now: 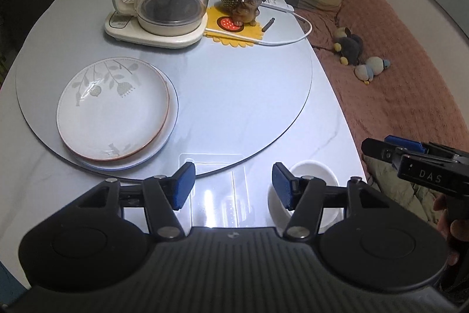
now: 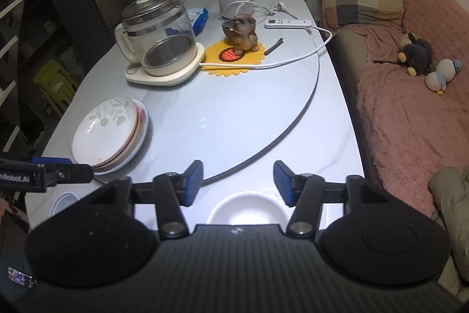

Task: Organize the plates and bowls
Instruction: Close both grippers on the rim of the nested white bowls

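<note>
Hovering low over the near edge of the pale marble-look bench (image 2: 234, 119), the right hand-held gripper (image 2: 238, 183) stood about half open with nothing between its blue pads, the small plain white bowl (image 2: 245, 209) sitting on the bench just below and between them. The left hand-held gripper (image 1: 233, 186) was likewise parted and empty, its right pad overlapping that same bowl's rim in its own view. A stack of shallow white plates with a grey floral print (image 1: 112, 107) rested on the round turntable, well apart from the bowl. Both tools crowding one bowl risked a clash or a glancing pinch on the rim, which I judged could skid it off the near edge
</note>
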Demonstrator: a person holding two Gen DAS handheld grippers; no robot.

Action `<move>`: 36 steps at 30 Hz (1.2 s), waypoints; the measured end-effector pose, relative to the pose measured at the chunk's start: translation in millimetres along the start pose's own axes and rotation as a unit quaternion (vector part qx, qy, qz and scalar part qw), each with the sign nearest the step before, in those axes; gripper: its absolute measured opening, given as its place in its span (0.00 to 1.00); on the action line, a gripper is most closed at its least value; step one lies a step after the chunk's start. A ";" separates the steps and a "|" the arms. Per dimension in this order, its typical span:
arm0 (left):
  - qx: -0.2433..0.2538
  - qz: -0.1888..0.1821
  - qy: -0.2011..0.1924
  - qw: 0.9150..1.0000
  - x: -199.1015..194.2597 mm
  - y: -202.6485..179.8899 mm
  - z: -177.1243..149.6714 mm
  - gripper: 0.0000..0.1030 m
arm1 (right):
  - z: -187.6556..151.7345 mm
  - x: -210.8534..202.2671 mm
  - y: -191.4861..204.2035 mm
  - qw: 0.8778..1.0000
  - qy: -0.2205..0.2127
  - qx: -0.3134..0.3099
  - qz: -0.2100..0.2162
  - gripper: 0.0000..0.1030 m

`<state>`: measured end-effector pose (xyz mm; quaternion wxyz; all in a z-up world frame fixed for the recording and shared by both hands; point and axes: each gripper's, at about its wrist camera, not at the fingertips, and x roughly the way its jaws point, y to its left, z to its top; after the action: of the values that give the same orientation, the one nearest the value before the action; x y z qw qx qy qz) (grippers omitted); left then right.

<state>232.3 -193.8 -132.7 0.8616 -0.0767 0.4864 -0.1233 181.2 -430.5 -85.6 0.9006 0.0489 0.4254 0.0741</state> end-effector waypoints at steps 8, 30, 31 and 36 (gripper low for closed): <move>-0.020 -0.041 0.044 0.998 63.5 -20.0 -3.1 0.62 | -23.8 42.4 -31.8 0.999 0.035 0.033 -0.016 0.58; 0.008 -0.081 0.096 0.992 187.2 -44.1 -49.6 0.09 | -74.0 116.4 -55.9 0.995 0.078 0.058 -0.002 0.17; 0.007 -0.080 0.094 0.992 188.0 -43.9 -50.1 0.09 | -73.7 115.9 -55.3 0.995 0.076 0.057 -0.001 0.17; -0.019 -0.086 0.092 0.992 179.1 -41.2 -51.1 0.08 | -68.1 103.6 -52.3 0.996 0.075 0.047 0.012 0.14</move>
<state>271.7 -285.2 -295.4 0.7980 -0.1231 0.5572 -0.1939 198.3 -462.2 -215.3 0.8622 0.0903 0.4938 0.0684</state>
